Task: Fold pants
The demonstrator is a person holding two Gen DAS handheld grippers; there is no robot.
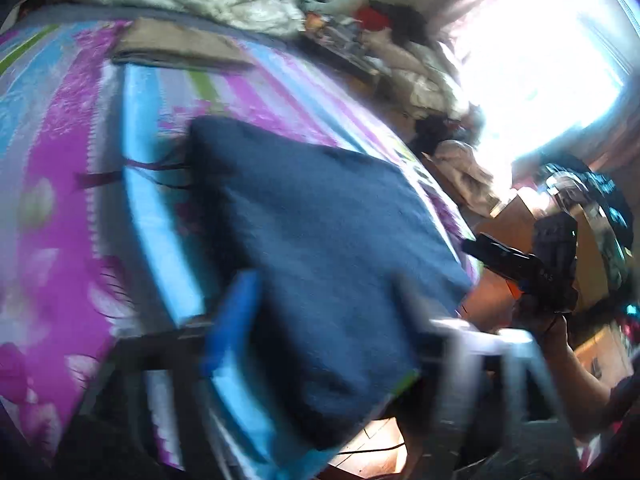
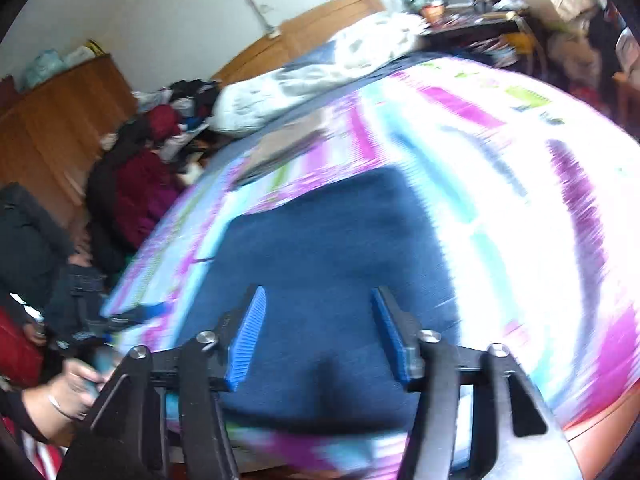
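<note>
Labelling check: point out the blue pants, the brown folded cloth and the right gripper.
blue pants (image 2: 332, 248): right wrist view, middle of the fabric.
brown folded cloth (image 1: 176, 46): left wrist view, top face.
right gripper (image 2: 318, 332): right wrist view, midway between the open jaws.

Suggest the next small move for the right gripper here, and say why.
Probably lower the right gripper onto the near edge of the navy pants and close on it. The gripper is open with nothing between its blue pads, and the pants lie flat as a folded block on the striped bedspread. Motion blur hides whether more folding is needed.
</note>
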